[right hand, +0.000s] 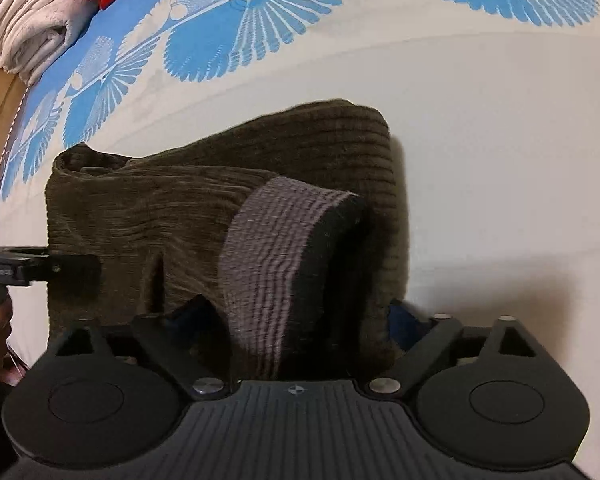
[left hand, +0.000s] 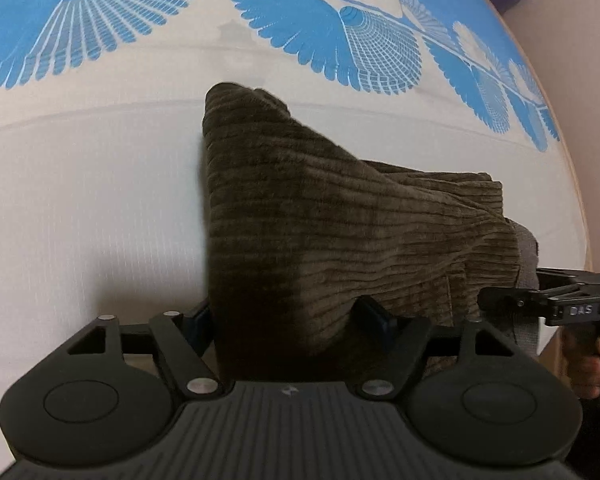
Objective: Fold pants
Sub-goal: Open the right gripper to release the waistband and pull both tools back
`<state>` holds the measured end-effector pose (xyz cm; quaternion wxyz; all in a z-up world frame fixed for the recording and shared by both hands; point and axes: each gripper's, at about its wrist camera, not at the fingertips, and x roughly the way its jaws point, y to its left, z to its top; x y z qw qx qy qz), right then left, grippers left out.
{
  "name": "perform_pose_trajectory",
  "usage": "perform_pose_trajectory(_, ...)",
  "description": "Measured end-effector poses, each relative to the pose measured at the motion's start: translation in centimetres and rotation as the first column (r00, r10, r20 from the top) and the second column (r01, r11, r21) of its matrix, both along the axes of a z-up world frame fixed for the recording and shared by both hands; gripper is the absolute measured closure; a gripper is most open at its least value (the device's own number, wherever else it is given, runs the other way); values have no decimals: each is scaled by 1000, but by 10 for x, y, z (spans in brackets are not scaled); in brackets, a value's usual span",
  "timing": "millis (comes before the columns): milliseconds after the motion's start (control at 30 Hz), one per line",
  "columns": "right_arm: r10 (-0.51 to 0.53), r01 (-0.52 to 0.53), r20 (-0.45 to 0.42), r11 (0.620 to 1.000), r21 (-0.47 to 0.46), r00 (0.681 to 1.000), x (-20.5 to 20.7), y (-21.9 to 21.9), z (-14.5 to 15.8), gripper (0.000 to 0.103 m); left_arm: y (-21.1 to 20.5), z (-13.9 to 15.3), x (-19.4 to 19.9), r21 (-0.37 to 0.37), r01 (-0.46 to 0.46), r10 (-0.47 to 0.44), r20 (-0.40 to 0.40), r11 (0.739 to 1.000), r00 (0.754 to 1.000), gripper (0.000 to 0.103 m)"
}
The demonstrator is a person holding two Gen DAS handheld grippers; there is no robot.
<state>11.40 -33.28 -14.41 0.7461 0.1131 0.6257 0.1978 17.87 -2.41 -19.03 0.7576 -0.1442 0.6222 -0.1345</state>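
Pants (left hand: 320,216) bunched mid-frame on the bed (left hand: 80,200), both my left gripper (left hand: 292,316) and right gripper (right hand: 296,312) spread astride cloth, not pinching; I'd let go cleanly, then flatten the fold.

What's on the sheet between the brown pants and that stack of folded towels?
Nothing: in the right wrist view, only bare patterned sheet lies between the brown pants and the folded towels.

Brown corduroy pants (right hand: 204,216) lie folded on a white-and-blue sheet (right hand: 500,140); their grey waistband (right hand: 268,256) sits between the right gripper's (right hand: 296,320) spread fingers.
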Motion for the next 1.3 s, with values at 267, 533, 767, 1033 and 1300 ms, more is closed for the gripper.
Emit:
perform_pose_trajectory(267, -42, 36, 98, 997, 69, 994, 19, 0, 32, 55, 7, 45, 17, 34, 44, -49, 174, 998, 984, 63)
perform_pose_trajectory(533, -58, 14, 336, 991, 131, 940, 57, 42, 79, 57, 33, 100, 47, 117, -102, 42, 435, 988, 900, 62)
perform_pose_trajectory(767, -153, 199, 478, 979, -47, 865, 97, 79, 72, 42, 65, 89, 67, 170, -332, 223, 459, 928, 860, 51)
perform_pose_trajectory(1033, -32, 74, 433, 994, -81, 901, 96, 92, 61, 40, 30, 64, 59, 176, -60, 2, 312, 983, 950, 51)
perform_pose_trajectory(1300, -20, 80, 305, 979, -188, 952, 91, 84, 31, 23, -10, 50, 37, 402, -34, -96, 297, 915, 950, 34)
